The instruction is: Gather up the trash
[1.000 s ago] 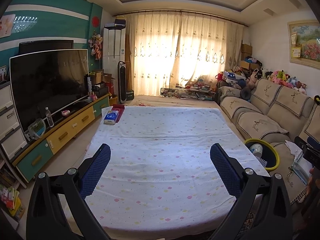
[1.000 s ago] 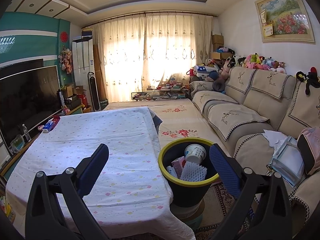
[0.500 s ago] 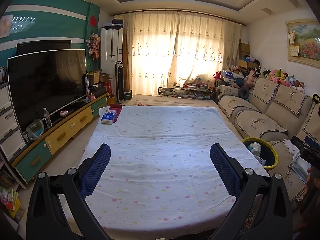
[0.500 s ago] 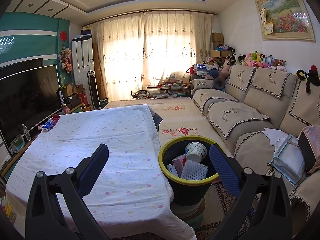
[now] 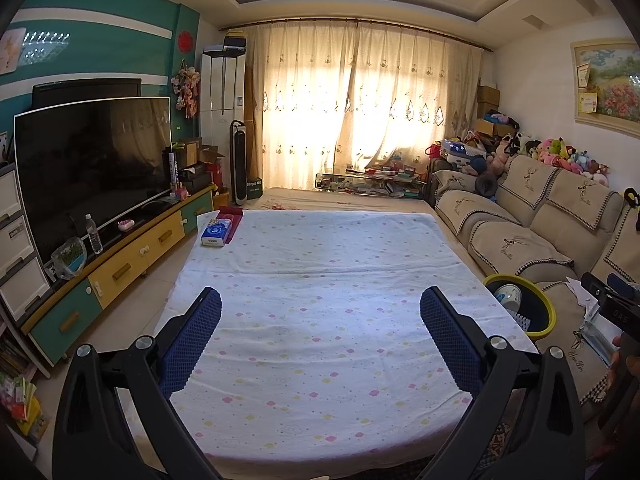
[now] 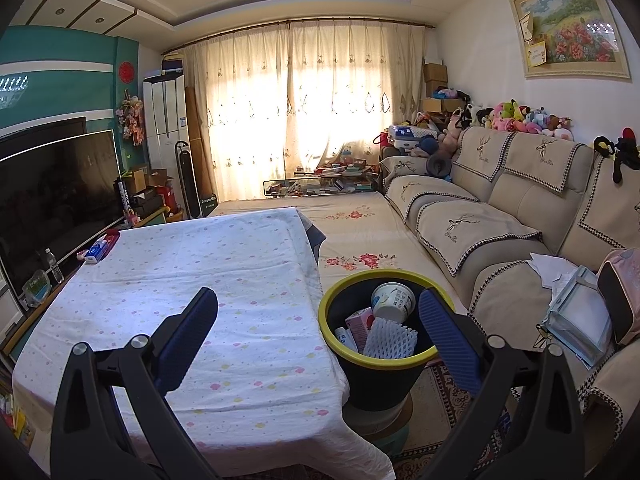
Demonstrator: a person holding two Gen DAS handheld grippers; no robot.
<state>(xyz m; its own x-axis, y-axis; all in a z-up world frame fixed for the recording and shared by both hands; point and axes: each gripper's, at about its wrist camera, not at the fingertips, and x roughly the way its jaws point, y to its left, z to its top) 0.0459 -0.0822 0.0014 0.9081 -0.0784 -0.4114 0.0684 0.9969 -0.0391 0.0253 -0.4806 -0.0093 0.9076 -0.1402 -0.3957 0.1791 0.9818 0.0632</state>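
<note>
Barely anything's been moved since a second ago, views just nudged slightly.

Both left gripper (image 5: 320,316) and right gripper (image 6: 318,316) are held spread wide, empty; trash is already piled in the bin (image 6: 332,300) beside the table (image 6: 180,280), so collecting looks done.

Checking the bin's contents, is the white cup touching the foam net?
Cannot tell. In the right wrist view the cup sits just above the foam net inside the bin, but the overlap hides any contact.
</note>
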